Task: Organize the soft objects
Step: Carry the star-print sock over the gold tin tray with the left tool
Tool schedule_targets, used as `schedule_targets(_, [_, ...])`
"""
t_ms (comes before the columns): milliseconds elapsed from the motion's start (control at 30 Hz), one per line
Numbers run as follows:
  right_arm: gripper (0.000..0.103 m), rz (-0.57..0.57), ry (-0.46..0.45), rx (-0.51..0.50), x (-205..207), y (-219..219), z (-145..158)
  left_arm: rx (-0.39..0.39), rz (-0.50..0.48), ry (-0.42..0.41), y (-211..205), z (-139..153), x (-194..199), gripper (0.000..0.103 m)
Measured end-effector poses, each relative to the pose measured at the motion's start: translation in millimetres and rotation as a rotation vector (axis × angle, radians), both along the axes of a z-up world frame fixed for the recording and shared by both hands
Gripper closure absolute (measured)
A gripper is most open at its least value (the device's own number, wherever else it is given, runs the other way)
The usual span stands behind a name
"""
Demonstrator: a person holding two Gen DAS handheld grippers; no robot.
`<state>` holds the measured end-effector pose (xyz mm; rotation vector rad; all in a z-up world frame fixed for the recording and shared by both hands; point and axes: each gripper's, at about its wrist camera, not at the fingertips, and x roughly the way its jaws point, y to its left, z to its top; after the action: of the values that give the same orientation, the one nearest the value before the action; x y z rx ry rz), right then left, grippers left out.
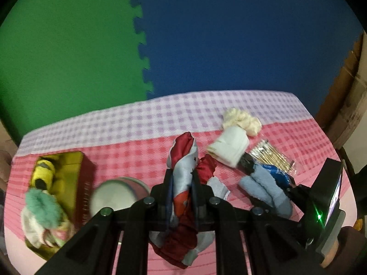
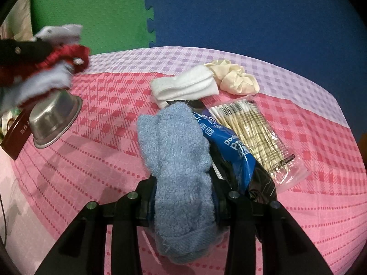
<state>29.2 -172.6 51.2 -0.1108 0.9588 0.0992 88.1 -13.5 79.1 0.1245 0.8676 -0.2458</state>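
Note:
My left gripper (image 1: 181, 178) is shut on a red and pale blue satin scrunchie (image 1: 183, 160), held above the table; it also shows in the right wrist view (image 2: 50, 68). My right gripper (image 2: 183, 190) is shut on a fluffy blue sock (image 2: 176, 151), also seen in the left wrist view (image 1: 263, 188). A folded white cloth (image 2: 183, 86) and a cream scrunchie (image 2: 234, 78) lie at the back. A gold-lined red box (image 1: 66, 171) at the left holds a yellow sock (image 1: 43, 171), a green fluffy thing (image 1: 41, 206) and more soft items.
A steel bowl (image 2: 55, 116) stands beside the box. A bag of cotton swabs (image 2: 254, 133) and a blue packet (image 2: 227, 144) lie at the right of the sock. The pink and lilac checked tablecloth (image 2: 103, 165) covers the table. Cardboard boxes (image 1: 348, 96) stand at the far right.

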Motion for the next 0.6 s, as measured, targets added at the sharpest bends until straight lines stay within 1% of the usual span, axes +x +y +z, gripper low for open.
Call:
schedule_targets(200, [0.067, 0.0, -0.001, -0.001, 0, 0, -1, 0.033, 0.066, -0.036, 42, 17, -3, 0.089])
schedule_targets(600, [0.067, 0.0, -0.002, -0.002, 0, -1, -1, 0.121, 0.277, -0.06, 162, 28, 4, 0.089])
